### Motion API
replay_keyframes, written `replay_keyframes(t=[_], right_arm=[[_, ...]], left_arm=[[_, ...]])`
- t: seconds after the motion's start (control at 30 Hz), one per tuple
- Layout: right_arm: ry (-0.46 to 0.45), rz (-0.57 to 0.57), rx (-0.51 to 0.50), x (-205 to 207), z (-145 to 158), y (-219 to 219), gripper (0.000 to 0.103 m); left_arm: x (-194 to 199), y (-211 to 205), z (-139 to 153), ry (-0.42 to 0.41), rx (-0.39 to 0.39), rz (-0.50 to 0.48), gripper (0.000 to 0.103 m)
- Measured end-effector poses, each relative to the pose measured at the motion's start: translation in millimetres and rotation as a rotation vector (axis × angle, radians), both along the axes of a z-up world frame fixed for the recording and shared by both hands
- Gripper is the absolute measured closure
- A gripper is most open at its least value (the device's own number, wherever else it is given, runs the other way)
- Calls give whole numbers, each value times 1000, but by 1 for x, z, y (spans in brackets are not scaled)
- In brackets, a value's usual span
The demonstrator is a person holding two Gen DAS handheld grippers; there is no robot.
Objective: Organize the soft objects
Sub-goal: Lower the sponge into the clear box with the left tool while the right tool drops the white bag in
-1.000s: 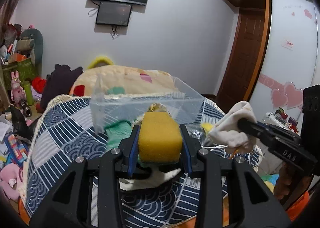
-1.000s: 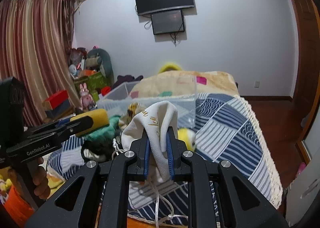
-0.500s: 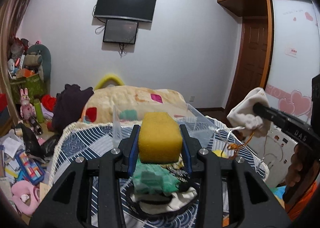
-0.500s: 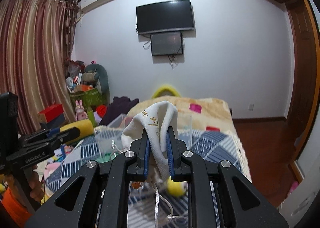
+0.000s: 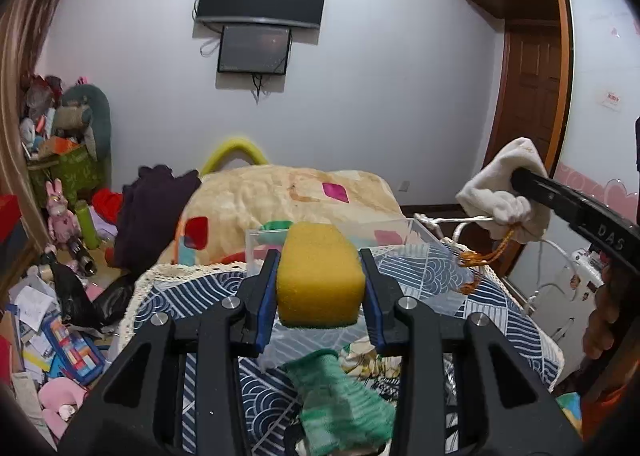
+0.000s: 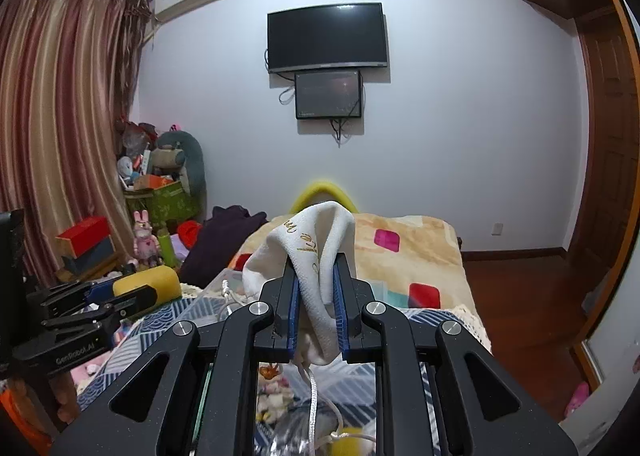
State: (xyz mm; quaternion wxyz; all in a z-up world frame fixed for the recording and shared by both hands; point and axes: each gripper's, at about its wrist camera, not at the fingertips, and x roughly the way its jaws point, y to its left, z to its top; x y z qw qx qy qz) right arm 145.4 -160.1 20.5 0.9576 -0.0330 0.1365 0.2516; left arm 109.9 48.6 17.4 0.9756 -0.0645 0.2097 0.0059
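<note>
Yellow sponge (image 5: 320,276) in left jaws, white pouch (image 6: 316,256) in right, above clear bin (image 5: 408,232) rim.

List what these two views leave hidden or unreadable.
- Clear bin: contents, left view, hidden by the sponge in the left claw.
- White pouch: gold lettering too folded to read, right view.
- Pouch cord: end cut off by the bottom edge.

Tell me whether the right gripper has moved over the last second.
Yes. The right gripper, shut on the white pouch, has risen: in its own view the wall TV sits lower in frame, and the clear bin has dropped beneath its fingers.
</note>
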Motion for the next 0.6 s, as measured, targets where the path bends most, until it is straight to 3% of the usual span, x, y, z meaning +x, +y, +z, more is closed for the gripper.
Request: replay_keyframes(t=[0.3, 0.6], right_arm=[[83, -18, -55, 33, -15, 15, 89], [190, -16, -128, 62, -42, 23, 89]], left_arm=[[48, 5, 1, 87, -25, 23, 66], [84, 2, -29, 194, 10, 10, 66]])
